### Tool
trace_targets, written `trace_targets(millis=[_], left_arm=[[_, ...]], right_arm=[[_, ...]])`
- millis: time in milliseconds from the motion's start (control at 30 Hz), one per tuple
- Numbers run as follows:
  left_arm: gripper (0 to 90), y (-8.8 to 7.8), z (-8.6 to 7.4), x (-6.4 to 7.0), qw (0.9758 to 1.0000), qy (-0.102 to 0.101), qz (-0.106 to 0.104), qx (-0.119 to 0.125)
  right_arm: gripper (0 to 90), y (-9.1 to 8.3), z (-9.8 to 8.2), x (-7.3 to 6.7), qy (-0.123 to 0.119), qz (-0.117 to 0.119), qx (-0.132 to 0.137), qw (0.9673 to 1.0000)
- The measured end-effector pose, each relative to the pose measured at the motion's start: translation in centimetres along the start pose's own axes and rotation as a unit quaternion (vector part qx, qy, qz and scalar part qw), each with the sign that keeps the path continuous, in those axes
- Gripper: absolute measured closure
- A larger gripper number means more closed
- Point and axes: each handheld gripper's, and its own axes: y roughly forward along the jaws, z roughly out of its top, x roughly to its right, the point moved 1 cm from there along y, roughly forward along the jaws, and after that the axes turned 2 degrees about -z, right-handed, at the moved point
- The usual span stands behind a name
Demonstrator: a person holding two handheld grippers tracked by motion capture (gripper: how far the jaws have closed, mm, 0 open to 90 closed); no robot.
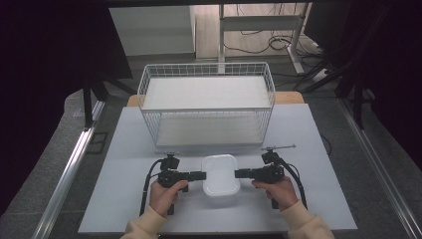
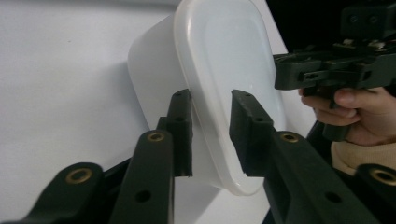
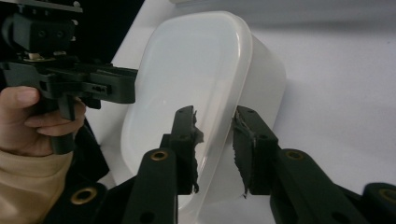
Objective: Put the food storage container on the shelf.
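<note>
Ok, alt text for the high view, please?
Two hands hold a claw to each side of a lidded white plastic container on a pale table: the left claw at its left rim, the right claw at its right rim. Behind stands a white two-shelf wire rack.

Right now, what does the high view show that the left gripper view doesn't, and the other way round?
High view alone: the white wire basket with its two shelves at the far side of the table, beyond the container, and both forearms in cream sleeves.

Left gripper view alone: the left tool close up, its two black jaws standing either side of the rim at the container's edge, with some gap at the inner jaw.

Both: the white lidded container, the white table, and the right tool at the container's opposite side.
</note>
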Motion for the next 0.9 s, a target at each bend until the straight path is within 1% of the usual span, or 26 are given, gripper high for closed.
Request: trace_targets(millis=[67,133,200,233,300,367,467,567,633,767,900], left_arm=[[72.6,-0.2,-0.1,0.1,1.0000,0.001,-0.002,0.004],[74.2,-0.3,-0.1,0.3,1.0000,0.006,-0.002,0.006],[76.3,-0.6,-0.2,0.4,0.9999,0.008,-0.006,0.005],[77.5,-0.7,-0.2,0.4,0.9999,0.009,-0.008,0.009],[79.2,-0.9,-0.3,0.6,0.9998,0.015,-0.006,0.009],[79.2,-1.0,-0.3,0.6,0.9998,0.015,-0.005,0.010],[79.3,-1.0,-0.3,0.6,0.9997,0.018,-0.009,0.011],[79.4,-1.2,-0.3,0.7,0.9995,0.024,-0.012,0.014],[79.4,-1.4,-0.2,0.9,0.9993,0.031,-0.012,0.016],[79.5,-2.0,0.0,1.7,0.9983,0.050,-0.009,0.028],[79.4,-2.6,0.1,2.3,0.9974,0.063,-0.009,0.034]], right_arm=[[73.7,-0.3,-0.2,0.0,0.010,0.011,0.001,0.9999],[75.5,-0.5,-0.3,-0.1,0.008,0.013,0.006,0.9999],[77.6,-0.7,-0.4,-0.2,0.009,0.017,0.009,0.9998],[78.8,-0.8,-0.4,-0.2,0.009,0.020,0.010,0.9997],[80.2,-0.9,-0.4,-0.3,0.006,0.022,0.012,0.9997],[80.2,-0.9,-0.5,-0.5,0.000,0.020,0.015,0.9997],[80.2,-0.9,-0.5,-0.6,-0.012,0.017,0.020,0.9996],[80.2,-1.1,-0.5,-0.7,-0.019,0.018,0.023,0.9994],[80.3,-1.2,-0.4,-0.9,-0.022,0.019,0.025,0.9993],[80.2,-1.7,-0.2,-1.7,-0.040,0.017,0.037,0.9984],[80.2,-2.2,-0.1,-2.6,-0.060,0.013,0.050,0.9969]])
